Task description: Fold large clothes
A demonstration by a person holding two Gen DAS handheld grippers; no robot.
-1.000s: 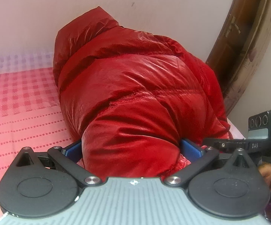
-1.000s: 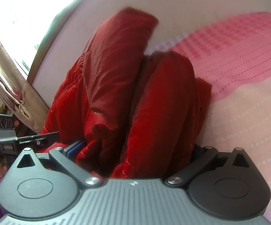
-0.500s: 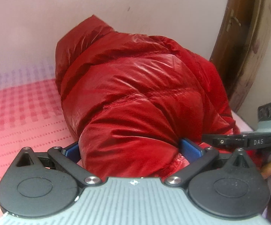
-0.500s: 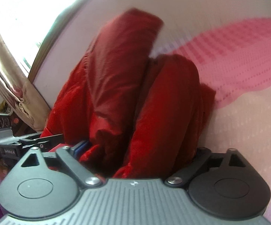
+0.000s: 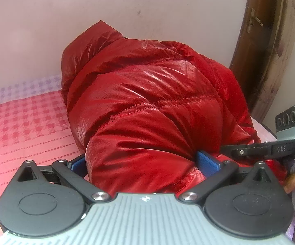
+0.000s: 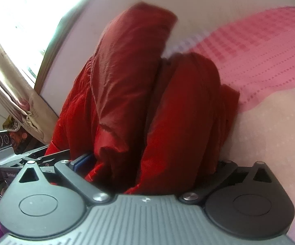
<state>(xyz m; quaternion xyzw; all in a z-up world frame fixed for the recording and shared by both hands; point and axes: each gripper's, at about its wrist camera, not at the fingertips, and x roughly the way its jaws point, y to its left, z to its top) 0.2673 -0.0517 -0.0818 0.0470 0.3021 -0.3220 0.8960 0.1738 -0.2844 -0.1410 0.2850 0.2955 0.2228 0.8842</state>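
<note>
Now, left tongs (image 5: 142, 162): set wide, both blue pads bedded against the near end of the red puffer jacket (image 5: 147, 102), which bulges up and over them. We read that as a grip on a thick bundle, not a free gap.

Right tongs (image 6: 152, 162): jaws opening at this moment, with two fat rolls of the same jacket filling the space between them. The left blue pad lies against the fabric (the other pad is buried under it, so we cannot see it).

Change over the last second: very little. The right jaws pinched in half a second back and are widening again; the left view has tipped slightly; the bundle sits where it sat. Our judgement is that the folds are largely made and the right side is beginning to let go or re-seat, not starting a new fold.

Jacket: shiny, quilted, deep red, gathered into a tall rounded heap with stitched channels running across. It looks puffy and likely to spring open once released.

Place: on the pink checked bed (image 5: 25, 132), its far end close to the pale wall (image 5: 86, 20), with a brown door (image 5: 270, 51) off to one side.
</note>
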